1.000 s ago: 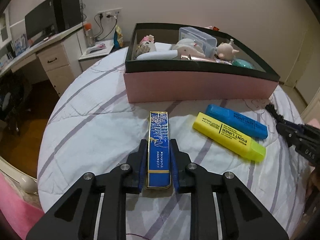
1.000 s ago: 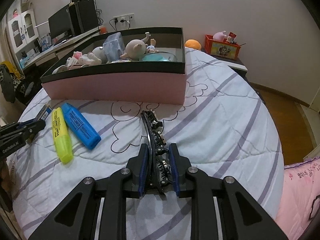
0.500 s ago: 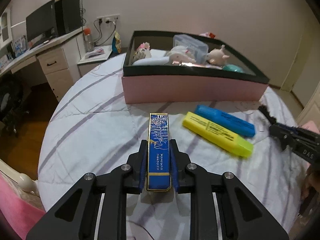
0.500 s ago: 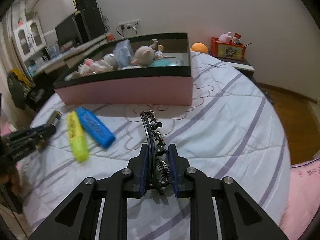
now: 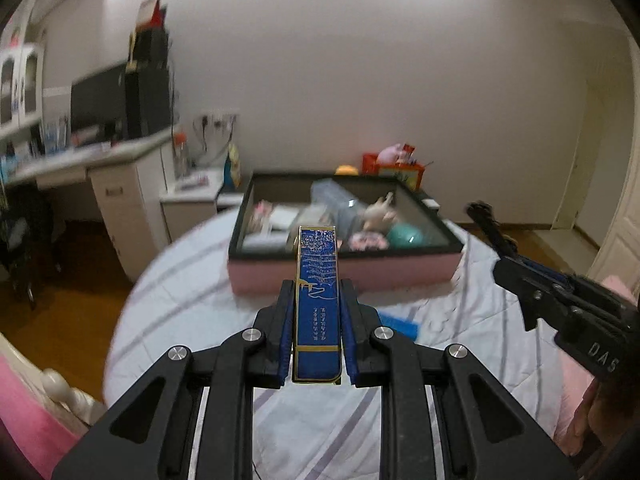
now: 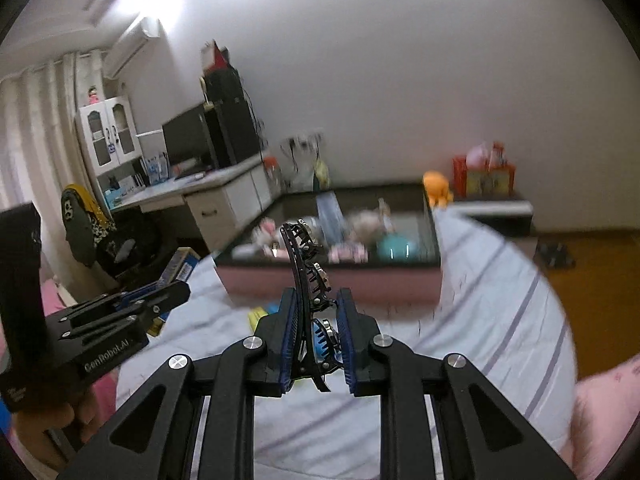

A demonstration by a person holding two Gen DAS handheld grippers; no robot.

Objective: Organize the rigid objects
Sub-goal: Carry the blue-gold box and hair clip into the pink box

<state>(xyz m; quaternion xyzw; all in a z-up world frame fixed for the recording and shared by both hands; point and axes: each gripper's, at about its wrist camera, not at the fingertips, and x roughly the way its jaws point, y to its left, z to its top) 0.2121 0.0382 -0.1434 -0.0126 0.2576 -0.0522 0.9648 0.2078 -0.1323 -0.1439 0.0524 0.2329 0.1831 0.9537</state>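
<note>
My left gripper (image 5: 316,312) is shut on a long blue box with gold trim (image 5: 318,292), held up in the air in front of the pink storage box (image 5: 400,272). My right gripper (image 6: 316,320) is shut on a black hair clip with stones (image 6: 306,268), also lifted above the bed. The pink box with a dark rim (image 6: 392,280) holds several toys. In the left wrist view the right gripper (image 5: 560,300) is at the right. In the right wrist view the left gripper (image 6: 132,308) is at the left. A blue highlighter (image 5: 400,324) and a yellow one (image 6: 258,316) lie partly hidden on the quilt.
The striped white quilt (image 5: 192,312) covers a round bed. A white desk with drawers (image 5: 116,192) and a monitor stands at the left. A red toy box (image 6: 484,176) and an orange toy (image 6: 438,188) sit beyond the pink box. Wooden floor (image 6: 592,292) lies to the right.
Both grippers have risen off the quilt with their objects and tilted up, so the room and wall now fill the views. The highlighters have dropped behind the grippers.
</note>
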